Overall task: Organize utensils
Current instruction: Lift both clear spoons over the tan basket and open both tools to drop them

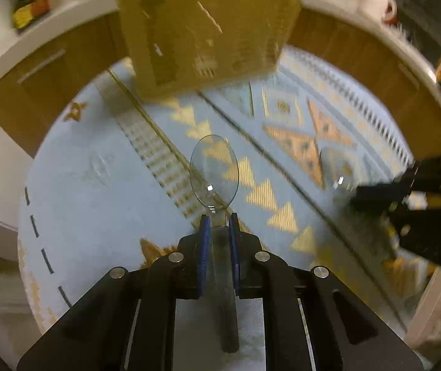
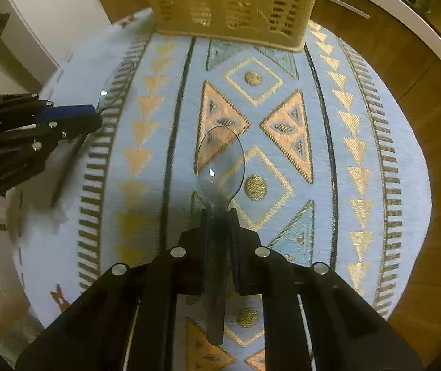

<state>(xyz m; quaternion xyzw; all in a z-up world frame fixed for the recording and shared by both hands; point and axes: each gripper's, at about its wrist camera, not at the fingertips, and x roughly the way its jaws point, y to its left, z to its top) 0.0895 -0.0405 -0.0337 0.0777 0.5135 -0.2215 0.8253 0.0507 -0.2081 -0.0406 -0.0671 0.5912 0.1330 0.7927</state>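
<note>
Right wrist view: a round table under a blue woven cloth (image 2: 164, 160) with gold triangles carries a slotted beige plastic utensil caddy (image 2: 232, 3) at its far edge, with bare cloth before it. The right gripper (image 2: 219, 216) pinches a clear plastic spoon (image 2: 220, 167); the left gripper (image 1: 219, 221) clamps another clear spoon (image 1: 214, 170), bowl forward.

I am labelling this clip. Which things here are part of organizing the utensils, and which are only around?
Part of the job:
- clear spoon in left tool
- clear spoon in right tool
- slotted yellow basket

Only around:
- patterned rug
- wooden cabinets
</note>
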